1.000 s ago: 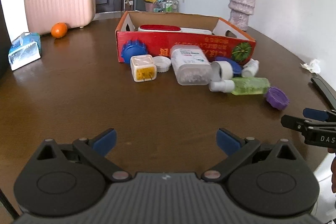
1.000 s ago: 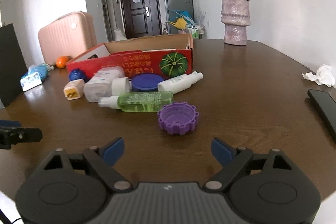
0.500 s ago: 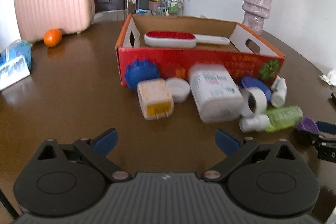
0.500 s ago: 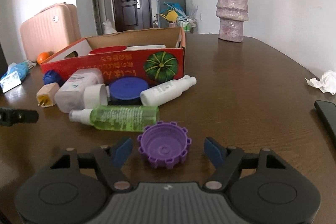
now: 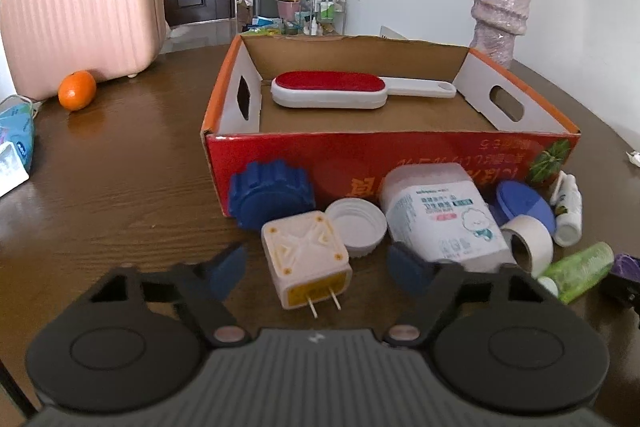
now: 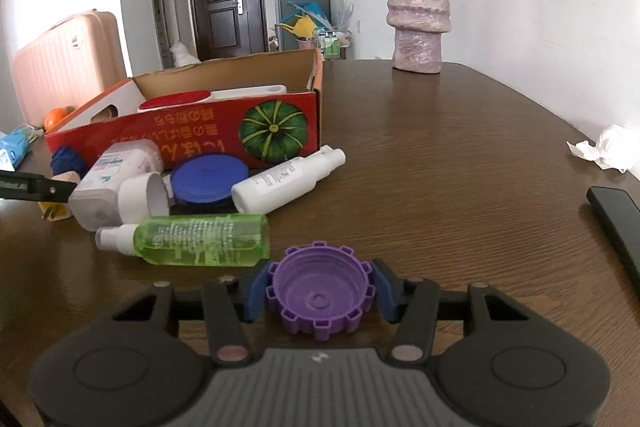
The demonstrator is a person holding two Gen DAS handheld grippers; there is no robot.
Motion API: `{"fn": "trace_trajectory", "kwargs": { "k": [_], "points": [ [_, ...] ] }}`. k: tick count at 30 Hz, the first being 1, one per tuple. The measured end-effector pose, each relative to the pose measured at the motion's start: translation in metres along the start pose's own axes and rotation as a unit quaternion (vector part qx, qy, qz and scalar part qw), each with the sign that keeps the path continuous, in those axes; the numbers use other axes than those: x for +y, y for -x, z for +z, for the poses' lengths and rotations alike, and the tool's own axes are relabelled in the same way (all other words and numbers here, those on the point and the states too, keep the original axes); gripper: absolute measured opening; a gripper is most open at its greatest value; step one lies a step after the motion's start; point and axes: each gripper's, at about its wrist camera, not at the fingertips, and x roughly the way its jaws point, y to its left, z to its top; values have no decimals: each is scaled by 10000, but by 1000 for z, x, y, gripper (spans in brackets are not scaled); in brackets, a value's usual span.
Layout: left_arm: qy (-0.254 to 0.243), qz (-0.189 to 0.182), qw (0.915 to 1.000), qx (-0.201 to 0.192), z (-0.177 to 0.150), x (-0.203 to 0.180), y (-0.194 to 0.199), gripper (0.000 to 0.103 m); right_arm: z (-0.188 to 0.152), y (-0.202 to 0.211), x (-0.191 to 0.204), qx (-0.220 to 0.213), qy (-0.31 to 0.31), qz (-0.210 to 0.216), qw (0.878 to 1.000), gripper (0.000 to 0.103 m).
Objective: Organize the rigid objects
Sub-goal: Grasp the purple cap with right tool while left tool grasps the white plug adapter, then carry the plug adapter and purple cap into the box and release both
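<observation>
I am closing both sets of tongs at once. The right tongs (image 6: 320, 291) are pressing their pads against the ribbed sides of the purple cap (image 6: 320, 293), a hard plastic ring lying open side up on the tabletop (image 6: 460, 163). The left tongs (image 5: 316, 269) are still apart, narrowing around the cream plug adapter (image 5: 306, 259), a blocky plastic cube whose metal prongs are pointing back toward me. The red cardboard box (image 5: 360, 155) is lying straight ahead, beyond both.
</observation>
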Motion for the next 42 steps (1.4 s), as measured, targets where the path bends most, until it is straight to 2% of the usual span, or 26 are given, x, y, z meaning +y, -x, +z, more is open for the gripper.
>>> {"fn": "trace_trajectory", "kwargs": {
  "k": [3, 5, 9, 15, 16, 18, 21, 23, 25, 26, 28, 31, 35, 42],
  "points": [
    [3, 22, 10000, 18, 2, 0, -6, 59, 0, 0, -1, -7, -2, 7, 10000, 52],
    [3, 18, 10000, -17, 2, 1, -8, 58, 0, 0, -1, -13, 2, 7, 10000, 53],
    [70, 66, 9999, -58, 1, 6, -6, 40, -1, -1, -1, -18, -2, 5, 10000, 52],
    [27, 34, 10000, -55, -6, 6, 2, 40, -2, 3, -1, -25, -25, 55, 10000, 52],
    [25, 23, 10000, -91, -6, 6, 2, 42, -3, 4, -1, -29, -25, 53, 10000, 52],
    [14, 44, 9999, -122, -6, 4, 2, 52, -4, 5, -2, -34, -45, 48, 10000, 52],
    [18, 18, 9999, -139, -2, 1, 0, 53, -5, 6, -1, -24, -38, 53, 10000, 52],
    [8, 67, 10000, -12, -1, 0, -5, 54, -5, 7, -1, -11, -29, 61, 10000, 52],
    [44, 104, 9998, 140, -5, 1, -9, 49, -5, 7, -1, -17, -21, 58, 10000, 52],
    [44, 152, 9998, 90, -8, 1, -6, 39, -5, 7, -1, -21, -24, 62, 10000, 52],
    [50, 153, 9999, 50, -16, 3, 3, 39, -6, 8, -1, -19, -51, 76, 10000, 52],
    [202, -69, 9998, 49, -32, 8, 24, 39, -8, 15, 2, -73, -11, 129, 9999, 52],
    [290, -56, 9996, 19, -49, 12, 52, 39, -9, 33, 5, -273, 3, 242, 9993, 52],
    [212, -93, 9990, -385, -44, 15, 90, 39, -1, 55, 15, -533, 99, 513, 9972, 52]
  ]
}}
